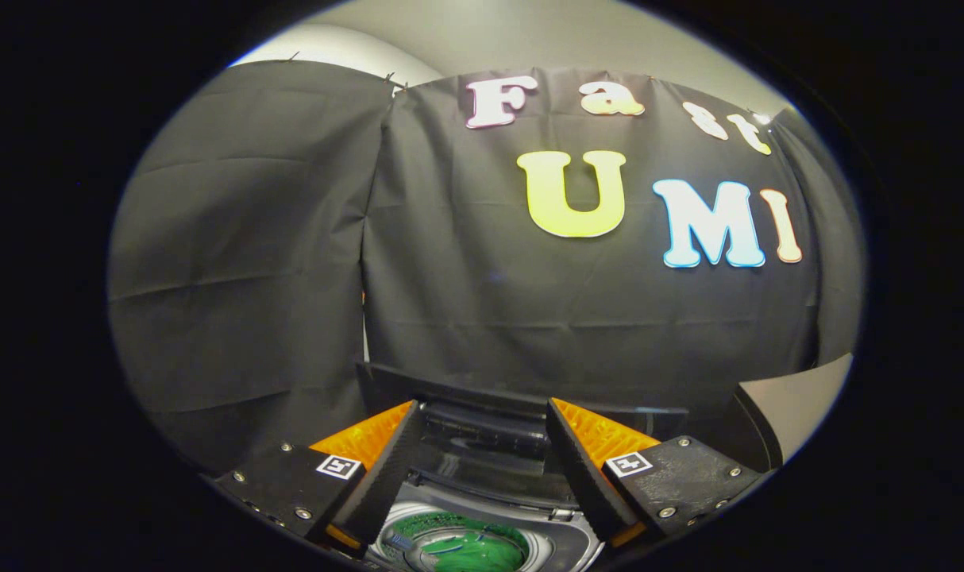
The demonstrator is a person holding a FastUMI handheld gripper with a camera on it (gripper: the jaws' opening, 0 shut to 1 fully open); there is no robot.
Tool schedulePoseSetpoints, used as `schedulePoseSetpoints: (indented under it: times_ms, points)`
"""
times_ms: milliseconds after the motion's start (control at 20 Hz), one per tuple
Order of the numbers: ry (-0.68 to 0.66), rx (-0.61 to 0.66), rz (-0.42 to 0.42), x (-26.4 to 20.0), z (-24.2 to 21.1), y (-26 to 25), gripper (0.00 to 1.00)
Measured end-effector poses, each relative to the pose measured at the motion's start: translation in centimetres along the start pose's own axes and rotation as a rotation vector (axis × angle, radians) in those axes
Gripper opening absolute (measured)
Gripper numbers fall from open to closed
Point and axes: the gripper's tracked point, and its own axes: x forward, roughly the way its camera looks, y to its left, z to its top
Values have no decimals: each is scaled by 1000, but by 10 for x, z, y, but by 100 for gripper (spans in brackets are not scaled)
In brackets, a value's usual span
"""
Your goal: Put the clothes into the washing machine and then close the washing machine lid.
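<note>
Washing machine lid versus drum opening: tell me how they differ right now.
The lid stands raised, a dark flat panel beyond the open gripper and its fingers. The drum opening lies below, between them, round and pale-rimmed with green inside. Both belong to the washing machine.

Clothes in washing machine drum, below spread gripper; lid behind.

Hand-held gripper spread above washing machine holding green clothes.
</note>
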Motion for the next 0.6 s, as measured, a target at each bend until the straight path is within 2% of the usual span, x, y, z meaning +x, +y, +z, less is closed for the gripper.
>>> schedulePoseSetpoints:
  times_ms: [250, 600]
  points:
    - [-11, 14, -47, 28, 20, -8, 96]
    - [62, 26, -85, 82, 23, -7, 96]
